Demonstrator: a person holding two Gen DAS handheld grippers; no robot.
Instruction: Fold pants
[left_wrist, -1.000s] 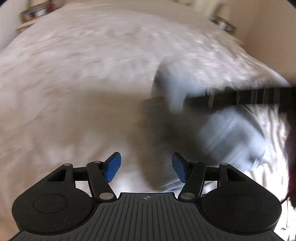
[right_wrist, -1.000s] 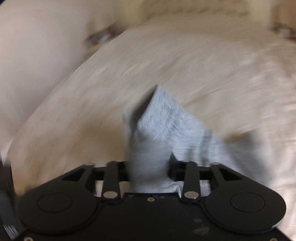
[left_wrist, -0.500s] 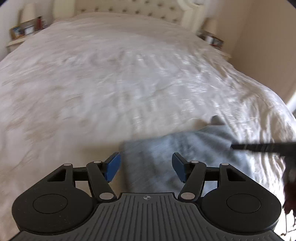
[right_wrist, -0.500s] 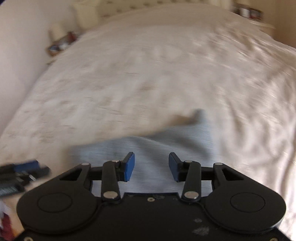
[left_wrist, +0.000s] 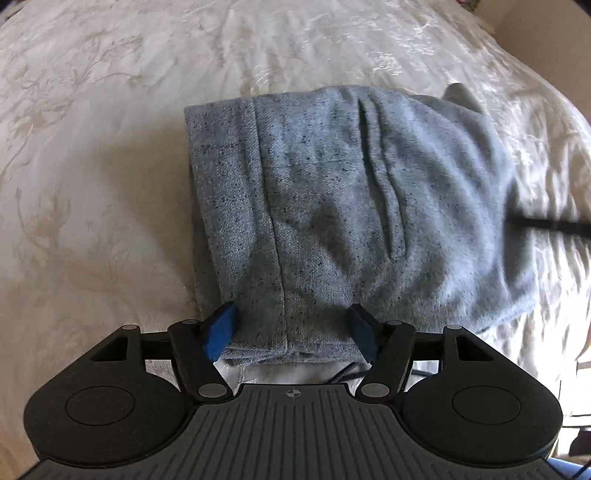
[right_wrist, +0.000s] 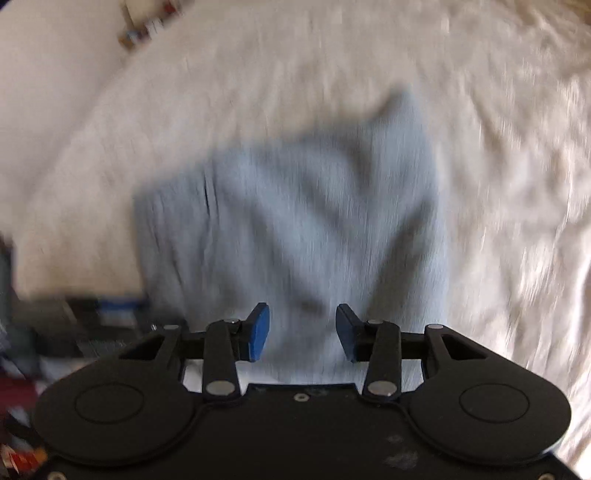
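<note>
The grey speckled pants lie folded into a compact bundle on the white bedspread. My left gripper is open, its blue pads on either side of the bundle's near edge, low over the cloth. In the right wrist view the pants are blurred; one corner sticks up at the far side. My right gripper is open and empty above the bundle's near edge.
The bed with its embroidered white cover fills both views. A dark thin bar, part of the other gripper, crosses the right edge of the left wrist view. A bedside shelf with small items shows far left, blurred.
My right gripper let go of the pants, which dropped folded onto the bed. Both grippers have moved down close to the bundle's near edge. The left gripper stayed open.
</note>
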